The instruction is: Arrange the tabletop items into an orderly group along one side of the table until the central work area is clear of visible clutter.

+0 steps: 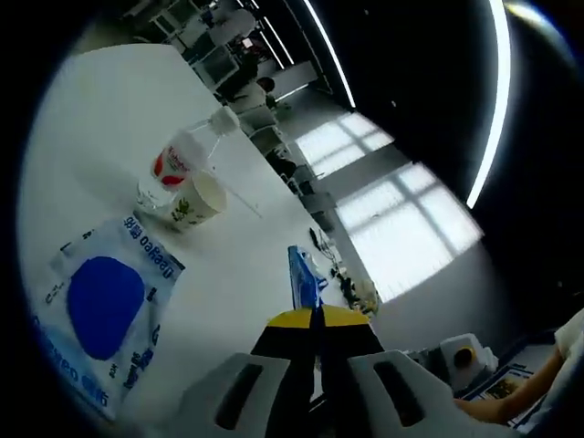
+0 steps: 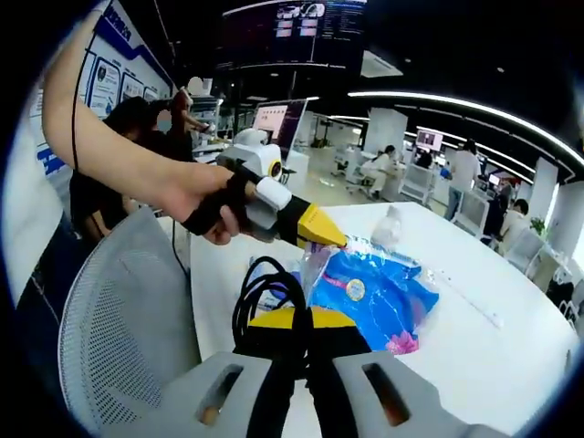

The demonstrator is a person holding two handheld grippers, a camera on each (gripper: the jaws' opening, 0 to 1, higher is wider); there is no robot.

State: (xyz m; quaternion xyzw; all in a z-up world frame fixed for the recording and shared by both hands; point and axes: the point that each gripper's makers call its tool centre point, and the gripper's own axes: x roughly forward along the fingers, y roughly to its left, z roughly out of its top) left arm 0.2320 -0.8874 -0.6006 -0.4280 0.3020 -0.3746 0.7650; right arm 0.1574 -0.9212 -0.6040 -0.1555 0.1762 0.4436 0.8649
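My left gripper [image 1: 317,317] is shut, and the thin edge of a blue plastic packet [image 1: 302,272] rises from its yellow tips. In the right gripper view a hand [image 2: 196,205] holds that same left gripper [image 2: 330,239], pinching the top corner of the blue packet [image 2: 379,292] above the white table [image 2: 493,365]. My right gripper [image 2: 307,321] is shut on a coiled black cable [image 2: 267,290], whose loops stand up just left of its jaws. A tilted water bottle [image 1: 187,155] with a red label, a paper cup [image 1: 203,198] and a white pouch with a blue oval [image 1: 105,306] sit together on the table [image 1: 109,100].
A grey mesh chair [image 2: 119,338] stands at the table's near left edge. The clear bottle [image 2: 388,226] shows behind the blue packet. People and desks fill the room beyond the far edge. Small items [image 1: 351,287] lie along the table's window side.
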